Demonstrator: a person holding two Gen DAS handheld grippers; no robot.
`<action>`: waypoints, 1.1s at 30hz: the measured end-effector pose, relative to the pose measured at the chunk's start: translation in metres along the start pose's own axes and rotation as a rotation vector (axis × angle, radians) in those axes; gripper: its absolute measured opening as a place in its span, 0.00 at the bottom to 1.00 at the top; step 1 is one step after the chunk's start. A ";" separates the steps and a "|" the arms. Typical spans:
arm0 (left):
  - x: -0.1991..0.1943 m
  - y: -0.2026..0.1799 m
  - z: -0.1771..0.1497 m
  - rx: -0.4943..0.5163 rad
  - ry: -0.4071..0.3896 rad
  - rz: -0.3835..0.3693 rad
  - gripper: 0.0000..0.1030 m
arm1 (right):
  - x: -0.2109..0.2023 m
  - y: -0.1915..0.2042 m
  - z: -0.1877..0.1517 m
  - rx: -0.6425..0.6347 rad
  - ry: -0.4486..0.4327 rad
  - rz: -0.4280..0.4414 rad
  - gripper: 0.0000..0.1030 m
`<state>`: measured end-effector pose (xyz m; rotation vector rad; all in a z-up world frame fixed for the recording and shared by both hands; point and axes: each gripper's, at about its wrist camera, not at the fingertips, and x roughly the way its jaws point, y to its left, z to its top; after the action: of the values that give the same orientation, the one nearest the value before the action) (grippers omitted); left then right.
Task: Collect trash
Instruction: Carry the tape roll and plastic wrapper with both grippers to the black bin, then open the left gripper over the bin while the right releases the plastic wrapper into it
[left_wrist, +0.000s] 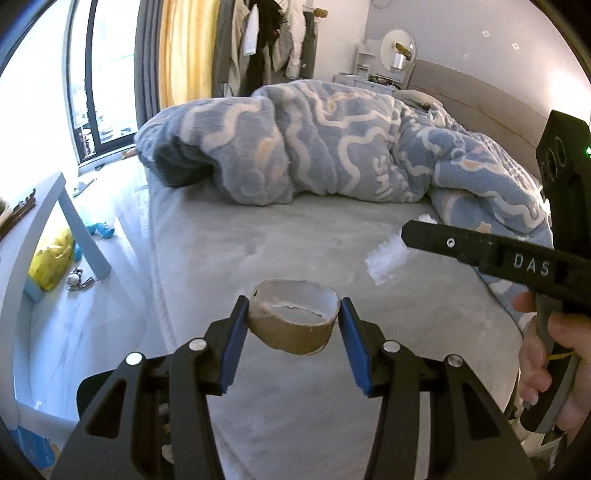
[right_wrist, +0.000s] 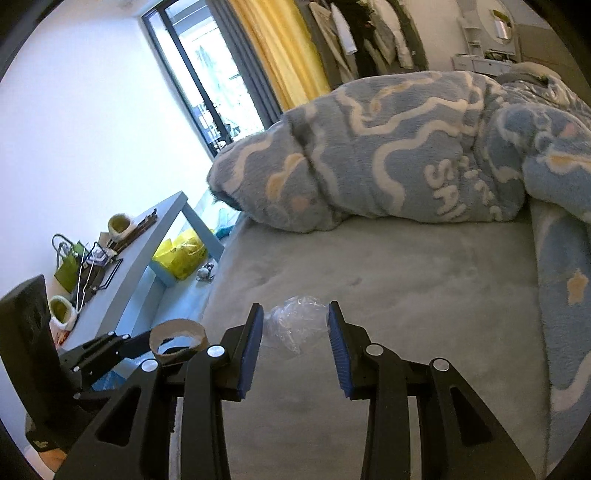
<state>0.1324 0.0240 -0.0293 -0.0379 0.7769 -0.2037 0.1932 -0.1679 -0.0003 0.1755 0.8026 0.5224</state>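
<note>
The left gripper (left_wrist: 293, 321) is clamped across a cardboard tape core (left_wrist: 294, 320), held clear above the grey bed (left_wrist: 258, 240) for carrying off. Beside it, the right gripper (right_wrist: 295, 332) pinches crumpled clear plastic (right_wrist: 291, 325) between its pads, likewise trash for disposal.
</note>
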 end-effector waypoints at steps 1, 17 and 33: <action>-0.002 0.005 -0.001 -0.008 0.000 0.002 0.50 | 0.002 0.006 0.000 -0.011 0.002 0.003 0.35; -0.027 0.088 -0.020 -0.094 0.001 0.074 0.50 | 0.049 0.094 -0.012 -0.166 0.067 0.042 0.35; -0.044 0.165 -0.063 -0.166 0.065 0.139 0.50 | 0.086 0.180 -0.032 -0.264 0.122 0.124 0.35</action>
<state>0.0852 0.1969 -0.0614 -0.1342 0.8563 -0.0082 0.1511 0.0293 -0.0159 -0.0510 0.8361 0.7563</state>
